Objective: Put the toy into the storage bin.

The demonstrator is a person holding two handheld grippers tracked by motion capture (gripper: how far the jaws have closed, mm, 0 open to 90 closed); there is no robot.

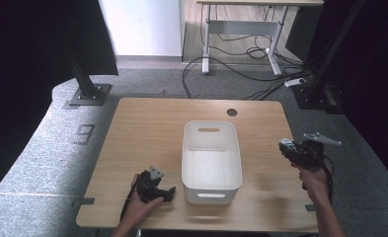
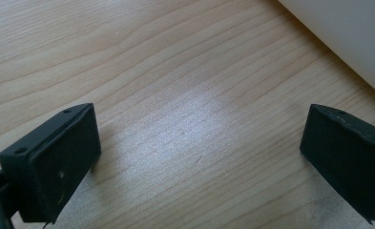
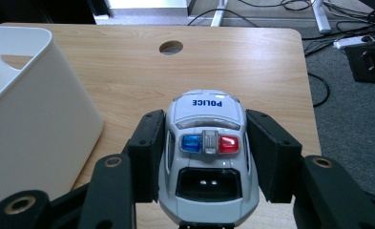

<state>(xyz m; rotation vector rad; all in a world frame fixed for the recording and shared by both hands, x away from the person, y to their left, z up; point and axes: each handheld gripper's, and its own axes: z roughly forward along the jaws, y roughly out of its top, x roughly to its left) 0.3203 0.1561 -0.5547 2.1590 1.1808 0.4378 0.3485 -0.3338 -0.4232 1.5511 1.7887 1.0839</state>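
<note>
A white toy police car [image 3: 208, 152] with blue and red roof lights sits clamped between the two black jaws of my right gripper [image 3: 206, 152], held above the wooden table [image 3: 252, 67]. From above, that right gripper [image 1: 286, 146] hovers over the table's right edge with the car [image 1: 285, 145] at its tip, to the right of the white bin [image 1: 211, 185]. My left gripper [image 1: 171, 191] rests low on the table near the front left, beside the bin. Its jaws stand wide apart over bare wood [image 2: 194, 138], nothing between them.
The white bin's wall [image 3: 27, 133] stands close on the left of the right gripper's view; its corner [image 2: 352, 43] shows near the left gripper. A round cable hole [image 1: 232, 112] is at the table's far edge. Cables and a desk frame lie on the floor beyond.
</note>
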